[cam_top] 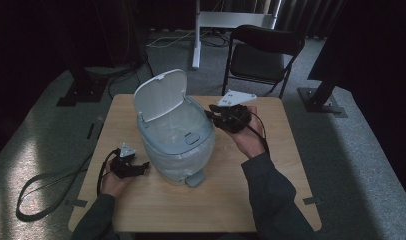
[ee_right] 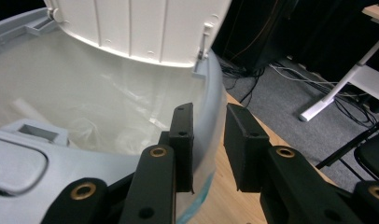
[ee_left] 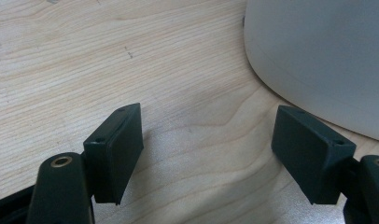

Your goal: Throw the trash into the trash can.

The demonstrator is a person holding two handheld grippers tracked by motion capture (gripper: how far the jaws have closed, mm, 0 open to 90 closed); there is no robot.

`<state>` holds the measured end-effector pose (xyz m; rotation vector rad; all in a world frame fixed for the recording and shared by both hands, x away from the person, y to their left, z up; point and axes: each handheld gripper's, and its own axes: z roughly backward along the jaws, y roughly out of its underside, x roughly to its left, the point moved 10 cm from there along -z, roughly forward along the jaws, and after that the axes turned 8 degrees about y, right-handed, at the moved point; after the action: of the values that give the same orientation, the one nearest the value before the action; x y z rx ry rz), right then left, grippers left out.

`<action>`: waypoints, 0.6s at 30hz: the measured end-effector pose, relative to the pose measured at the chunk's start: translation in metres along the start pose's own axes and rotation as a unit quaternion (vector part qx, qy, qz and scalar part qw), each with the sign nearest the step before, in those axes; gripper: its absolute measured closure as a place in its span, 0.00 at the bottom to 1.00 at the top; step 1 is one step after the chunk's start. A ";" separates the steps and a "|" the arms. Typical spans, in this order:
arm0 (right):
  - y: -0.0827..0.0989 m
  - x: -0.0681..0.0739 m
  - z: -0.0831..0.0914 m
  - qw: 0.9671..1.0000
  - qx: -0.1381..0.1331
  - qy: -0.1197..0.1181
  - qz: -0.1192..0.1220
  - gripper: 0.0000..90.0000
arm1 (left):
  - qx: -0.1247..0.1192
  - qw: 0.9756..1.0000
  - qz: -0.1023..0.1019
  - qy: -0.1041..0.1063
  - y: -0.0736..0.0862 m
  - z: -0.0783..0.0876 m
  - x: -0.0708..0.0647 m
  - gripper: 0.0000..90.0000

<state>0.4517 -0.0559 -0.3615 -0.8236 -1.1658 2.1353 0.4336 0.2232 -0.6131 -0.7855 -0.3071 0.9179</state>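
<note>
A pale grey bin [cam_top: 176, 135] stands mid-table with its white lid [cam_top: 160, 95] tipped up and a clear bag liner [ee_right: 85, 102] inside. My right gripper [cam_top: 212, 112] is at the bin's far right rim. In the right gripper view its jaws [ee_right: 208, 126] straddle the rim wall [ee_right: 211, 93], one pad inside the bin and one outside. Bare table shows between the wall and the outer pad. My left gripper [cam_top: 141, 166] rests low by the bin's near left side. Its jaws [ee_left: 208, 140] stand wide open over bare wood, with the bin's wall [ee_left: 318, 56] just beyond.
The wooden table [cam_top: 141, 210] has free room at the front and along both sides of the bin. A black folding chair [cam_top: 261, 55] and a white desk leg [cam_top: 196, 45] stand on the carpet behind. Cables trail on the floor at left.
</note>
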 end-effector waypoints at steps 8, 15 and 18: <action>0.015 -0.021 0.006 1.000 0.006 0.017 -0.019 0.80 | 0.000 1.000 -0.001 0.000 0.000 0.000 0.000 0.28; 0.030 -0.034 0.007 0.999 0.014 0.034 -0.030 0.80 | -0.001 1.000 0.001 0.000 0.000 0.000 0.000 0.28; 0.037 -0.037 0.005 0.999 0.020 0.037 -0.034 0.80 | -0.001 1.000 0.001 -0.001 0.000 0.000 0.000 0.28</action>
<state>0.4650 -0.1020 -0.3820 -0.8256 -1.0939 2.0489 0.4337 0.2230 -0.6131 -0.7863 -0.3080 0.9196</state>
